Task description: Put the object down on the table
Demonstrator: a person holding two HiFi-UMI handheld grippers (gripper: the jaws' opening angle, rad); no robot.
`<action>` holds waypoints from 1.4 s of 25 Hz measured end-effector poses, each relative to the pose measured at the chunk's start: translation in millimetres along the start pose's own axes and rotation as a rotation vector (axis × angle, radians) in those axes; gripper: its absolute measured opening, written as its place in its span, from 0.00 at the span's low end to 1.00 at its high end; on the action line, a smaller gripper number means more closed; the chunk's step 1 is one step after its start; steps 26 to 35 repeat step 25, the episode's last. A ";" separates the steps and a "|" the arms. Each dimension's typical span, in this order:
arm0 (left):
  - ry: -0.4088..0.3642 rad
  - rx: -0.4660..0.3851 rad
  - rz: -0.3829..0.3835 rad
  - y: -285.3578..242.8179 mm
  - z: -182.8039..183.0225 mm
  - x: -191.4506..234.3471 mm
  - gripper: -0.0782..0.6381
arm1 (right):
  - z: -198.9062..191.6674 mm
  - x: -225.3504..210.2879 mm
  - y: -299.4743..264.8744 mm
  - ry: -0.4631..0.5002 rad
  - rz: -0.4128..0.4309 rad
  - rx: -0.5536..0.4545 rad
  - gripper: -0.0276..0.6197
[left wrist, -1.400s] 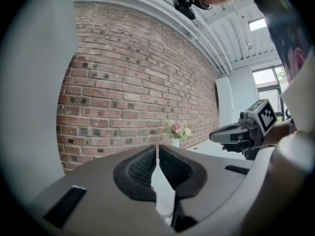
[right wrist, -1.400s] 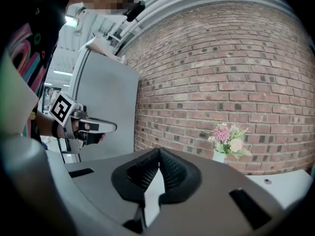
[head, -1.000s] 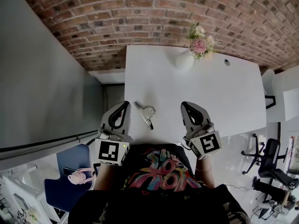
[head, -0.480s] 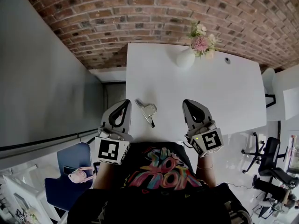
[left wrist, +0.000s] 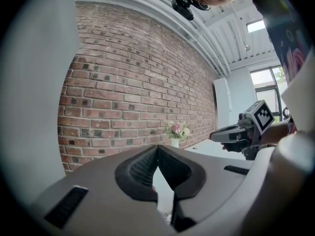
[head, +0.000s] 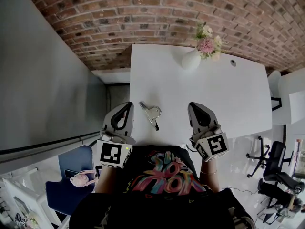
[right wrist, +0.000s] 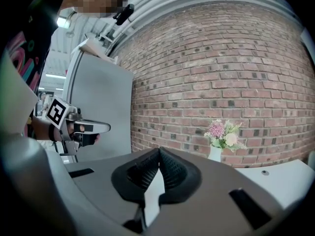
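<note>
A metal clip (head: 150, 113) lies flat on the white table (head: 228, 94) near its front edge, between the two grippers and touching neither. My left gripper (head: 126, 106) hovers just left of the clip, jaws shut with nothing in them; its own view shows the tips (left wrist: 157, 147) meeting. My right gripper (head: 195, 107) is held to the right of the clip, also shut and empty, tips (right wrist: 159, 150) closed together.
A white vase of pink flowers (head: 196, 54) stands at the table's far edge against the brick wall (head: 143, 18). A small dark hole (head: 233, 62) marks the tabletop at the far right. Office chairs (head: 274, 168) stand to the right, a blue chair (head: 71, 175) to the left.
Both grippers have drifted slightly back toward the person; the clip stays put on the table.
</note>
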State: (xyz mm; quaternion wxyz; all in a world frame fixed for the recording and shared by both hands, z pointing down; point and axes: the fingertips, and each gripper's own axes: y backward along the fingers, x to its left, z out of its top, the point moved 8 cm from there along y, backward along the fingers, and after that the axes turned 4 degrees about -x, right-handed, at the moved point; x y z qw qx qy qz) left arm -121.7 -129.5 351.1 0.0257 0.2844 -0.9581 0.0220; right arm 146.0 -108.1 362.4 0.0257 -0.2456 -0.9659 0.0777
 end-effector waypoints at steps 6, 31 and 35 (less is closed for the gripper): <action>-0.022 0.039 -0.014 1.4 -4.3 4.3 0.14 | 6.8 2.0 -4.0 -0.022 -0.011 -0.036 0.07; -0.037 0.063 -0.038 -2.3 -8.5 7.4 0.14 | 6.8 1.2 -5.6 -0.021 0.004 -0.035 0.07; -0.037 0.063 -0.038 -2.3 -8.5 7.4 0.14 | 6.8 1.2 -5.6 -0.021 0.004 -0.035 0.07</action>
